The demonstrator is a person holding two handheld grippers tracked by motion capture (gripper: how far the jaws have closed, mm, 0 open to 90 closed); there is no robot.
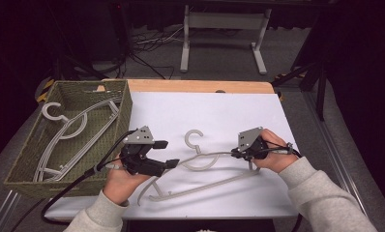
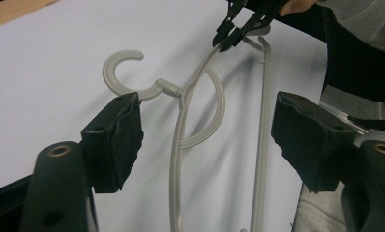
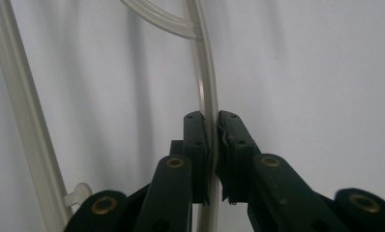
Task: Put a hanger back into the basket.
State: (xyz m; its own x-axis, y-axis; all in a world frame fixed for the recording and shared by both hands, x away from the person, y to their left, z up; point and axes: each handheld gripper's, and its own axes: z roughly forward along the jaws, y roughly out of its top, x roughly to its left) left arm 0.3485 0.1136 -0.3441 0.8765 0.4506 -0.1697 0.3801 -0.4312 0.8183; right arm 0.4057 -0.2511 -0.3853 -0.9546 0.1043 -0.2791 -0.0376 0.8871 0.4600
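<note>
Nearest the person, the left gripper (image 1: 172,153) hovers over the white table (image 1: 239,111) at about seven o'clock from its centre, jaws spread and holding nothing; in the left gripper view the loose hanger's (image 1: 200,166) shoulder and lower bar run up between the parted pads without touching either. At about four o'clock the right gripper (image 1: 235,153) has its jaws pressed together, pinching that hanger's upper arm, as the right gripper view shows. The hanger lies across the near-middle of the sheet, hook (image 1: 194,138) pointing to twelve o'clock. Farther off, at nine to ten o'clock, the woven basket (image 1: 125,113) already holds other hangers (image 1: 69,135). Judging from this, the work is partly done: this hanger is gripped at one end but not yet carried to the basket; the second grip, lift and placing seem left.
</note>
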